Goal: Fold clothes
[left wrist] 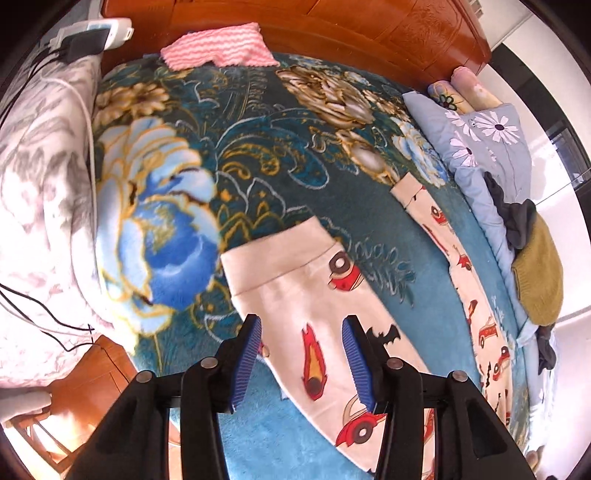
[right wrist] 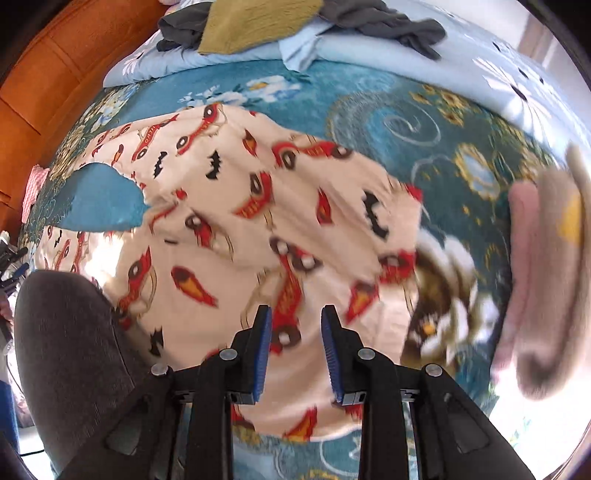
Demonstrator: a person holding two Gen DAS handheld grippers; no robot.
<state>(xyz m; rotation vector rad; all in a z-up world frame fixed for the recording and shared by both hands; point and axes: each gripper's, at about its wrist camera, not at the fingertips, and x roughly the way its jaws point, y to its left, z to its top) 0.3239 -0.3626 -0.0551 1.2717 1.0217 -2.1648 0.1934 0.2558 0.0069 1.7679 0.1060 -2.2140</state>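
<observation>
Cream children's pants (left wrist: 295,288) printed with red cars, flames and black bats lie spread on a teal floral blanket (left wrist: 258,155). In the left wrist view one leg cuff points toward the headboard and the other leg (left wrist: 461,266) runs along the right. My left gripper (left wrist: 301,328) is open, its blue pads straddling the near leg just above the cloth. In the right wrist view the pants (right wrist: 258,206) fill the middle, wrinkled and blurred. My right gripper (right wrist: 296,317) is open above the waist end, holding nothing.
A folded pink towel (left wrist: 218,46) lies by the wooden headboard (left wrist: 332,22). A grey floral pillow (left wrist: 40,177) with cables is at left. A pale blue daisy quilt (left wrist: 491,147) carries dark grey (left wrist: 517,218) and olive clothes (left wrist: 539,280). Folded pink and beige clothes (right wrist: 543,266) lie at right.
</observation>
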